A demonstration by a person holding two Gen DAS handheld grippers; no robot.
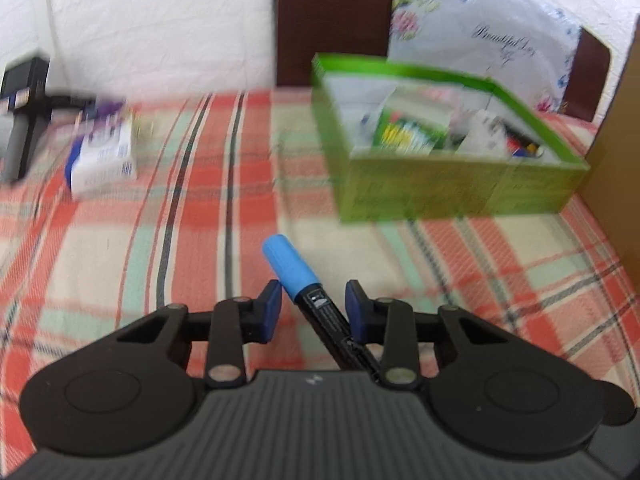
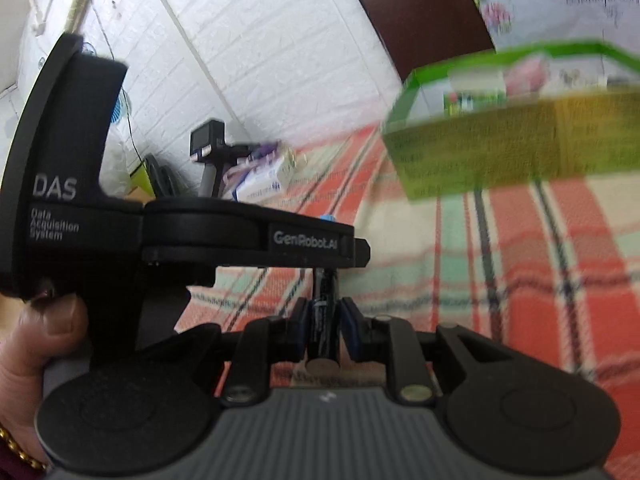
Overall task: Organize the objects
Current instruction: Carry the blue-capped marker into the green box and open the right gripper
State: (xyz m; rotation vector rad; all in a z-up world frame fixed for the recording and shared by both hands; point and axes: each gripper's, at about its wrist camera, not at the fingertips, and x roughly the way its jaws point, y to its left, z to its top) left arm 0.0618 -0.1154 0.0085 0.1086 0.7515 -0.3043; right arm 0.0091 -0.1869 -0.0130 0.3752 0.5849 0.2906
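A black marker with a blue cap point(image 1: 294, 268) lies slantwise between the blue pads of my left gripper point(image 1: 314, 292). The cap touches the left pad and the barrel the right pad, so this gripper is shut on it. In the right wrist view my right gripper point(image 2: 325, 312) is shut on the marker's black rear end point(image 2: 323, 316). The left gripper's black housing point(image 2: 200, 232) crosses just ahead, over the marker. A green box point(image 1: 460, 188) holding several packets stands ahead to the right, also seen blurred as the green box point(image 2: 500, 152).
A plaid cloth point(image 1: 200, 240) covers the surface. A white and blue carton point(image 1: 104, 156) and a black device point(image 1: 24, 100) lie far left. A brown chair back point(image 1: 332, 20) and a floral cushion point(image 1: 480, 20) stand behind. Brown cardboard point(image 1: 616, 160) borders the right. A hand point(image 2: 40, 340) grips the left gripper's handle.
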